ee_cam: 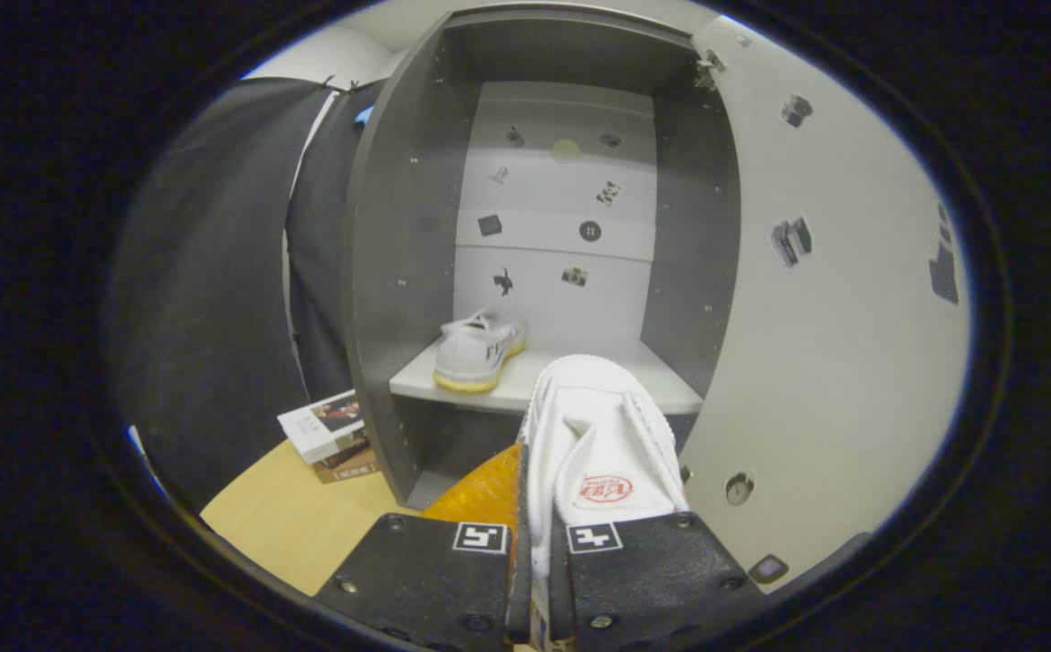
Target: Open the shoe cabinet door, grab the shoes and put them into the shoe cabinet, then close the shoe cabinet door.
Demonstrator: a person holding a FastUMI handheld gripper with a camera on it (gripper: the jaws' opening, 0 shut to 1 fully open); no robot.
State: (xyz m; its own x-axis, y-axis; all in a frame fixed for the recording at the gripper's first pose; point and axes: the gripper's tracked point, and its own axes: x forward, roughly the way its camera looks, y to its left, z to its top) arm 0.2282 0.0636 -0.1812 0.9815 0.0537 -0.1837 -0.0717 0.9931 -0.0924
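- The fingers are clenched on a white shoe, one on each side of its wall, with only a narrow gap between them.
- The held shoe stands tipped on its side, its orange sole facing left and its opening facing right; a red print shows on the insole.
- Its toe points ahead toward the shoe cabinet and reaches the front edge of the cabinet's shelf.
- A second white shoe with a yellowish sole sits upright on the left part of that shelf, heel toward the fingers.
- The cabinet door is swung open to the right of the held shoe; a round knob is on its lower part.
- The cabinet stands on a light wooden table.
- A small stack of books lies on the table just left of the cabinet.
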